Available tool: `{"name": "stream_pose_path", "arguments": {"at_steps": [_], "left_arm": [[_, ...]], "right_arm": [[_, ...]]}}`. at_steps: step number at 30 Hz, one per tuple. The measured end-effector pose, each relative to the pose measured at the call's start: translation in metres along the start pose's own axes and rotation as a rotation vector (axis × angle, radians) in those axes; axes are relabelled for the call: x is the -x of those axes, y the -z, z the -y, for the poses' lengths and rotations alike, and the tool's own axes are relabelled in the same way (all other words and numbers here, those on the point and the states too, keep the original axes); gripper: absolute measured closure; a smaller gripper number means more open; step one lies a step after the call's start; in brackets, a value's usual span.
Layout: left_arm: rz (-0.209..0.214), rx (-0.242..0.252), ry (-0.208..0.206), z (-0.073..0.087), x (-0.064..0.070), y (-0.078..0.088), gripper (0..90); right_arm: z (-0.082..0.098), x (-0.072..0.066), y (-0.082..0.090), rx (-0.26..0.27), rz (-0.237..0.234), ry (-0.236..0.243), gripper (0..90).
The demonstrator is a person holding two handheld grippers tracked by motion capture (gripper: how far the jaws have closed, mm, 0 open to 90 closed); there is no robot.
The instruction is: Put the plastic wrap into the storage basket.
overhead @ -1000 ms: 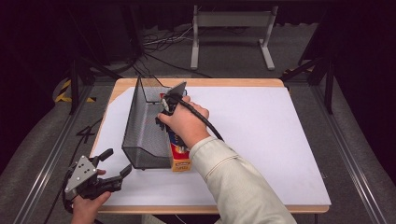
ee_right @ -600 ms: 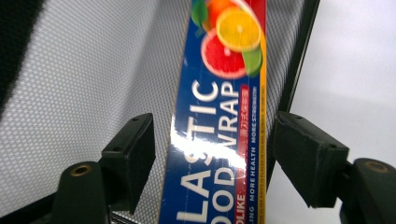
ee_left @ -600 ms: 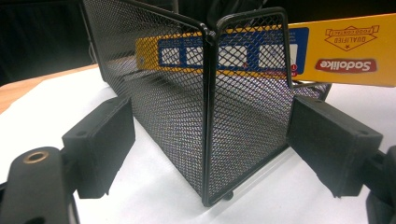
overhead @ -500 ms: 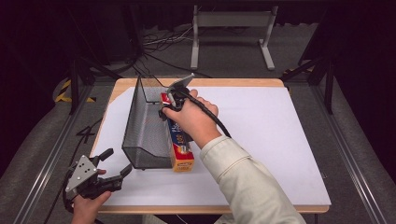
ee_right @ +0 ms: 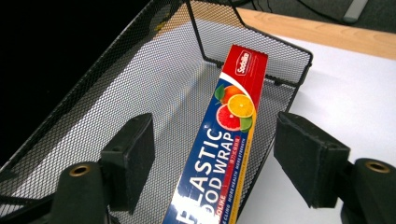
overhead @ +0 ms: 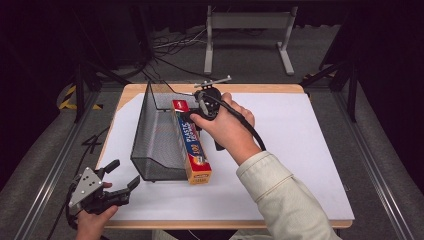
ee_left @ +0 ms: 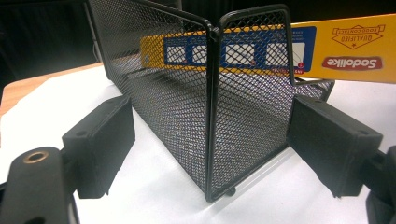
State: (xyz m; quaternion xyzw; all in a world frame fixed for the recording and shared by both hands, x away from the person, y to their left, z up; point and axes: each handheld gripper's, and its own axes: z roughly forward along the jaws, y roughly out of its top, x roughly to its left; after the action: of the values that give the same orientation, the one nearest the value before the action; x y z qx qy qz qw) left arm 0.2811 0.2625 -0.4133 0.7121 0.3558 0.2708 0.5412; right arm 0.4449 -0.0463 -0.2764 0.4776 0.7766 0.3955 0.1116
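Box: the long yellow-and-red plastic wrap box (overhead: 191, 142) is lying along the right edge of the black wire mesh basket (overhead: 152, 135), mid frame.
Pointing: long side running top to bottom, red end up.
Right gripper (overhead: 196, 118): jaws are standing apart, gripping nothing.
Left gripper (overhead: 122, 175): lower left, spread wide, empty.

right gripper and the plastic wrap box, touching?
Apart. In the right gripper view the right gripper stands open, clear gaps between each pad and the plastic wrap box.
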Motion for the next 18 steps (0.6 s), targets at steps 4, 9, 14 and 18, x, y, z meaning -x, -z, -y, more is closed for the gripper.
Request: {"name": "stream_pose_path", "arguments": {"at_steps": [4,9,14,18], "left_arm": [[0.002,0.002,-0.002,0.0,0.0,-0.001,16.4],[0.006,0.001,0.0,-0.001,0.0,-0.003,16.4],[0.01,-0.003,-0.003,-0.001,0.0,-0.005,16.4],[0.009,-0.009,-0.004,-0.002,0.0,-0.006,16.4]], "right_arm": [[0.002,0.005,0.012,0.03,-0.021,0.0,30.1],[0.007,0.017,0.031,0.087,-0.038,0.023,29.9],[0.015,0.029,0.05,0.135,-0.053,0.051,29.2],[0.021,0.037,0.06,0.156,-0.045,0.055,28.8]]}}
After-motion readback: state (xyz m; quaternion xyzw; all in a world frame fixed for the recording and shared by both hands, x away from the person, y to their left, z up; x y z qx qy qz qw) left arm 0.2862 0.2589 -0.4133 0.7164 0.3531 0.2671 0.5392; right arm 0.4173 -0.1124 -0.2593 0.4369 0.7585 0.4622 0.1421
